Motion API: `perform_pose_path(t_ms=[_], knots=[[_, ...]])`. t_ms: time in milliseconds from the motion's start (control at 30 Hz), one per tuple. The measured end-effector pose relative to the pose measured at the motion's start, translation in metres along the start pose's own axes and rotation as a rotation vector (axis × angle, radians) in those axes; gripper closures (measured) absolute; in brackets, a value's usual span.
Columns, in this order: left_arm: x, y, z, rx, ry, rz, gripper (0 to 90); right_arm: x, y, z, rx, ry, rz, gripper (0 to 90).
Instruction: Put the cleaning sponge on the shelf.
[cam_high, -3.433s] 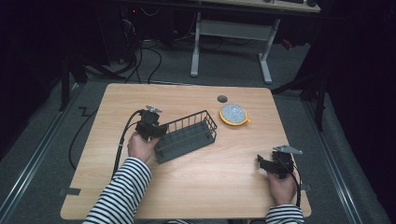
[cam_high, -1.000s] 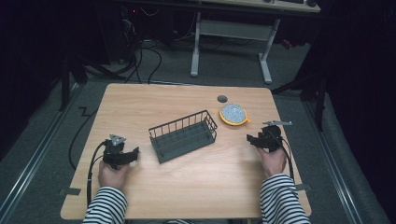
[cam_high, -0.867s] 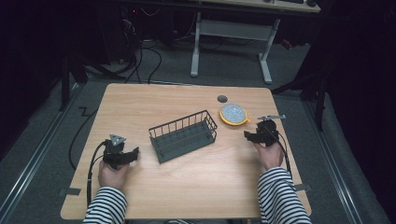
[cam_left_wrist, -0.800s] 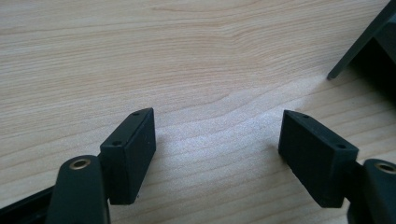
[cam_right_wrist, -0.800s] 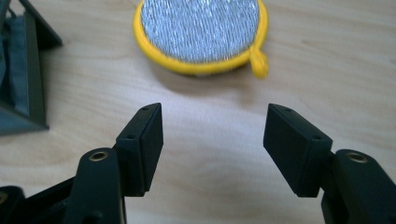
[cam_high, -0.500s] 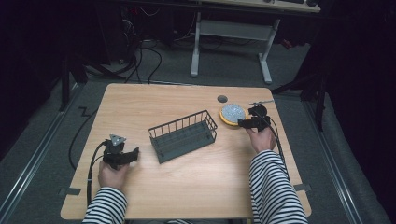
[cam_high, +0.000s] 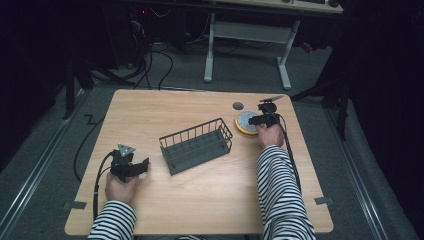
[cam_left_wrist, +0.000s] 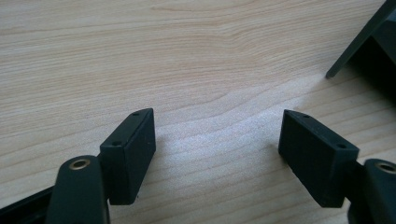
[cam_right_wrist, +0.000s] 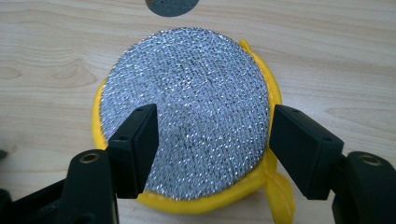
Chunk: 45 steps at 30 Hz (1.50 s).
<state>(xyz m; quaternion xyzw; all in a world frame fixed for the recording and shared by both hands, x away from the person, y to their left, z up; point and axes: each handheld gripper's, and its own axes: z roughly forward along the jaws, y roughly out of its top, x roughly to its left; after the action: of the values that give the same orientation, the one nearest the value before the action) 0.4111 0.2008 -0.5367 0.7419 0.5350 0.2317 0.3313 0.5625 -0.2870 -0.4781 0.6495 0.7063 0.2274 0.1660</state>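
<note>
A round scrubbing pad (cam_high: 244, 121) with a silver mesh top and a yellow rim (cam_right_wrist: 187, 88) lies at the back right of the wooden table (cam_high: 150, 115). My right gripper (cam_high: 253, 120) hovers over it with jaws that have just been opening. In the right gripper view (cam_right_wrist: 212, 140) the pad spans the gap between the jaws and neither pad presses on it. A dark wire basket (cam_high: 196, 145) stands mid-table. My left gripper (cam_high: 145, 165) rests open at the front left over bare wood (cam_left_wrist: 217, 144), a little left of the basket's corner (cam_left_wrist: 369, 42).
A small grey disc (cam_high: 238, 106) sits in the tabletop just behind the pad, also at the top edge of the right gripper view (cam_right_wrist: 170, 5). Cables trail from both grippers toward the front. A desk frame and dark floor lie beyond the far edge.
My right hand has moved from the right edge of the table toward the back and left, up to the scrubbing pad. The left hand and the basket have stayed still over the last second.
</note>
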Motion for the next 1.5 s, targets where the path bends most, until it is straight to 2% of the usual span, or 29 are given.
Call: perform_pose_path(t_ms=[33, 100, 200, 267, 400, 500, 567, 667, 700, 733, 767, 800, 1000, 1200, 1267, 1367, 1500], knots=[[0.0, 0.0, 0.0, 0.0, 0.003, -0.003, 27.8, 0.0, 0.001, 0.006, 0.025, -0.018, 0.0, 33.7], [-0.001, 0.0, 0.0, 0.0, 0.005, -0.005, 27.8, -0.001, 0.0, 0.012, 0.04, -0.026, 0.004, 33.1], [-0.001, 0.0, 0.0, 0.0, 0.005, -0.005, 27.8, -0.004, 0.0, 0.014, 0.035, -0.005, 0.022, 33.7], [-0.001, 0.0, 0.0, 0.0, 0.005, -0.005, 27.8, -0.004, -0.002, 0.015, 0.044, -0.007, 0.013, 34.1], [-0.001, 0.0, 0.0, 0.0, 0.005, -0.005, 27.8, -0.007, -0.002, 0.017, 0.075, 0.018, 0.079, 38.8], [-0.001, 0.0, 0.0, 0.0, 0.005, -0.005, 27.8, -0.004, -0.002, 0.016, 0.098, 0.014, 0.097, 43.4], [-0.001, 0.0, 0.0, 0.0, 0.005, -0.005, 27.8, -0.001, -0.003, 0.015, 0.118, 0.018, 0.086, 46.9], [-0.001, 0.0, 0.0, 0.0, 0.005, -0.005, 27.8, 0.0, -0.007, 0.012, 0.134, 0.05, 0.071, 54.6], [-0.001, 0.0, 0.0, 0.0, 0.005, -0.005, 27.8, 0.001, -0.01, 0.011, 0.131, 0.064, 0.054, 59.4], [-0.001, 0.0, 0.0, 0.0, 0.005, -0.006, 27.8, 0.001, -0.01, 0.011, 0.131, 0.064, 0.054, 59.4], [-0.001, 0.0, 0.0, 0.0, 0.005, -0.005, 27.8, 0.003, -0.014, 0.008, 0.135, 0.077, 0.043, 65.0], [-0.001, 0.0, 0.0, 0.0, 0.005, -0.005, 27.8, 0.003, -0.014, 0.008, 0.135, 0.077, 0.043, 65.0], [-0.001, 0.0, 0.0, 0.0, 0.004, -0.005, 27.6, 0.005, -0.025, 0.002, 0.133, 0.115, 0.005, 78.8], [-0.001, 0.0, 0.0, 0.0, 0.004, -0.005, 27.7, 0.011, -0.033, -0.008, 0.122, 0.113, -0.037, 82.2], [-0.001, 0.0, 0.0, 0.0, 0.004, -0.005, 27.7, 0.01, -0.036, -0.012, 0.1, 0.115, -0.047, 82.7], [-0.001, 0.0, 0.0, 0.001, 0.003, -0.005, 27.7, 0.009, -0.036, -0.019, 0.102, 0.099, -0.074, 83.0], [-0.001, 0.0, 0.0, 0.002, 0.002, -0.003, 27.6, 0.008, -0.034, -0.042, 0.047, 0.102, -0.107, 83.5]])
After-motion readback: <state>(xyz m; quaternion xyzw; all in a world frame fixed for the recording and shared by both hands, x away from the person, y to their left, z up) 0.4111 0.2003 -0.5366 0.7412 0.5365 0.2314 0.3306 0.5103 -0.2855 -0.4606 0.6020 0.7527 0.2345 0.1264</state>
